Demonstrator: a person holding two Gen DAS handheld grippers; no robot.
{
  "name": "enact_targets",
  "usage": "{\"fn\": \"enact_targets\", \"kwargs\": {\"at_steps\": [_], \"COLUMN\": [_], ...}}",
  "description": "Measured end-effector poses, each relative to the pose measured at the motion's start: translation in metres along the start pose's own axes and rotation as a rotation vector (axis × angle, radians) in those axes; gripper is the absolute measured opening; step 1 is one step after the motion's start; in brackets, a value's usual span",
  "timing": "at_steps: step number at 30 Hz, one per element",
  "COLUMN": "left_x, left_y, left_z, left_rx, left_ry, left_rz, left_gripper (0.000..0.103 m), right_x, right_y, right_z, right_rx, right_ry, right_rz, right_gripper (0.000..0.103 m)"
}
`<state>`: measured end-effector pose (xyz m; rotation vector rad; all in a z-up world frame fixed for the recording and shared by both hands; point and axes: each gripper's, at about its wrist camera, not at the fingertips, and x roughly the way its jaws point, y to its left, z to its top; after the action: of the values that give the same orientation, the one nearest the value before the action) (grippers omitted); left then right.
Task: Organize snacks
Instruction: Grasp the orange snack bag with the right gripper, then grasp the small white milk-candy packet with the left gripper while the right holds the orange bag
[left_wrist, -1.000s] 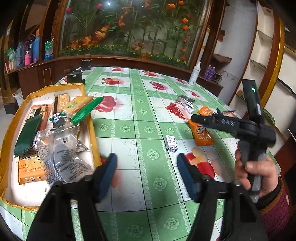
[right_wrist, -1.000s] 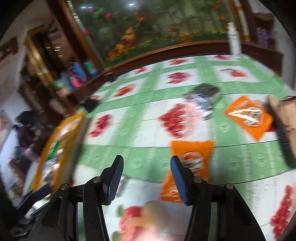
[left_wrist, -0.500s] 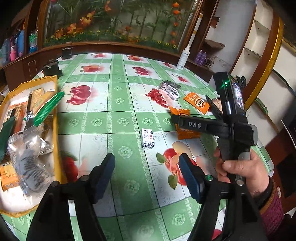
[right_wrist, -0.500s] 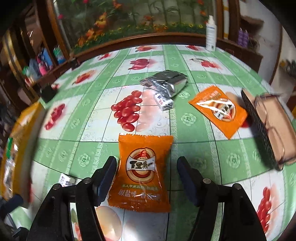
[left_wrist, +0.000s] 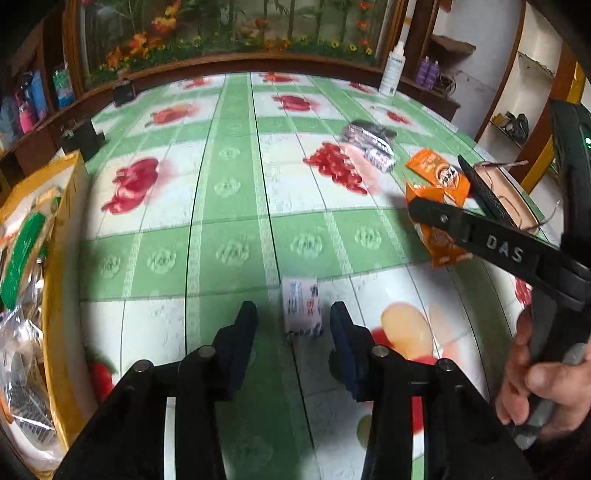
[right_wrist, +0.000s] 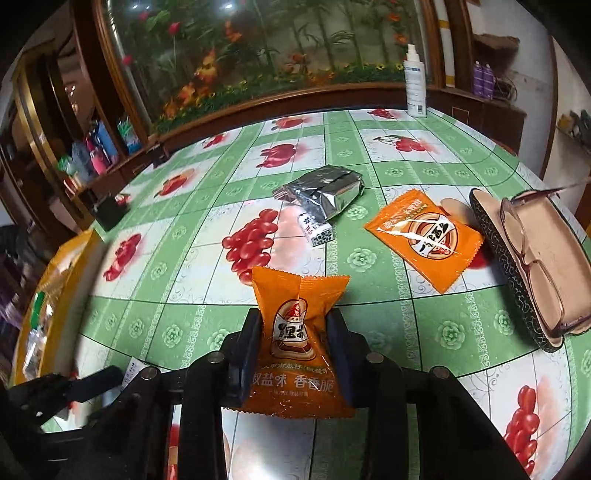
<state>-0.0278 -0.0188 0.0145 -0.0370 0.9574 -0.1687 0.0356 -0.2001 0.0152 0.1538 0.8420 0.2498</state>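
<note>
Your left tongs (left_wrist: 293, 325): closing, small white packet (left_wrist: 301, 308) between, untouched | your right tongs (right_wrist: 295, 332): closing, squeezing orange snack packet (right_wrist: 297, 343) (creased).

Glossy, slick-looking cover printed with fruit on the table (right_wrist: 369, 306), catching soft glare. Crinkled shiny orange film on the snack packet (right_wrist: 295, 332) pinched between the closing matt black plastic pads of the right gripper (right_wrist: 295, 332); same film on the second orange packet (right_wrist: 424, 240) beyond it, mirror-bright creased foil on the silver pack (right_wrist: 325, 192) farther back. Textured dark shell and matt tan lining on the glasses case (right_wrist: 532, 258) right of the packets; polished brown wood on the ledge (right_wrist: 295, 107) behind the table.
</note>
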Motion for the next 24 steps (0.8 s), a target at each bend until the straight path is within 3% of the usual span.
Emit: {"fn": "enact_targets", "kwargs": {"at_steps": [1,3,11,15,24], "left_x": [0.000,0.000,-0.012,-0.022,-0.043], "left_y": [0.000,-0.001,0.010,0.010,0.018], "left_z": [0.000,-0.003,-0.008,-0.010,-0.017], "left_rx": [0.000,0.005,-0.037,-0.034,-0.048], "left_ry": [-0.016,-0.042,-0.099,-0.148,-0.183], "left_rz": [0.016,0.033,-0.037,-0.026,-0.027], "left_gripper": [0.017,0.018,0.018,0.018,0.018], "right_x": [-0.001,-0.001,-0.011,-0.014,-0.021], "right_y": [0.000,0.003,0.022,0.029,0.043], "right_z": [0.000,0.000,-0.002,-0.004,-0.008], "right_rx": [0.004,-0.002,-0.048,-0.071,-0.130], "right_ry": [-0.002,-0.006,-0.042,-0.055,-0.090], "right_rz": [0.006,0.024,0.104,0.124,0.159], "right_gripper": [0.038,0.038,0.038,0.038,0.038]}}
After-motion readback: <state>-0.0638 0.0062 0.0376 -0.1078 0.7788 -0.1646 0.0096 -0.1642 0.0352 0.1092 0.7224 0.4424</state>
